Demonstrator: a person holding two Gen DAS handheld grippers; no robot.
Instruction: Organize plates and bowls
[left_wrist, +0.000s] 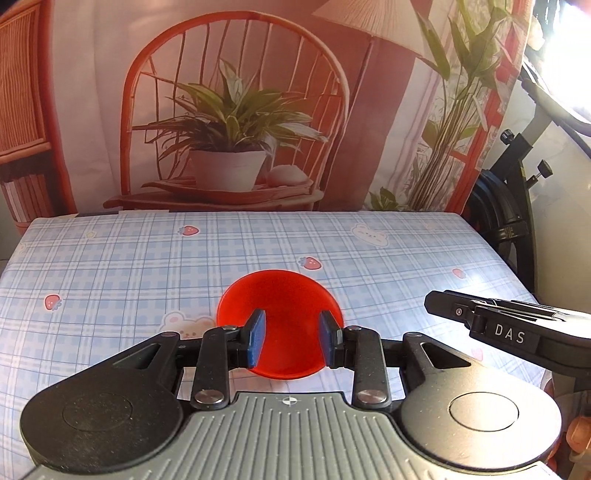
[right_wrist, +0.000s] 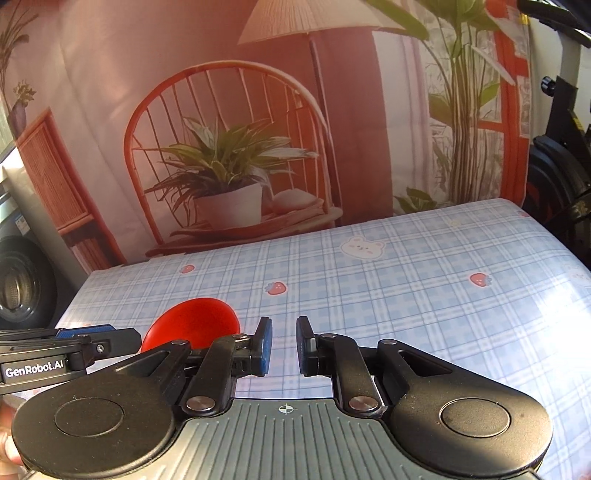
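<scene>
A red bowl (left_wrist: 282, 306) sits on the blue plaid tablecloth (left_wrist: 147, 266) near the table's front middle. My left gripper (left_wrist: 290, 338) is open, its blue pads on either side of the bowl's near part, above or just at it; I cannot tell whether they touch. In the right wrist view the same bowl (right_wrist: 195, 321) lies at lower left, beside the left gripper's tip (right_wrist: 92, 338). My right gripper (right_wrist: 284, 343) is open and empty over bare cloth to the right of the bowl. It shows in the left wrist view (left_wrist: 491, 321) at the right edge.
A printed backdrop (left_wrist: 236, 110) of a chair and plant hangs behind the table's far edge. Black exercise equipment (left_wrist: 517, 206) stands off the right side. A dark round appliance (right_wrist: 18, 284) is at the far left.
</scene>
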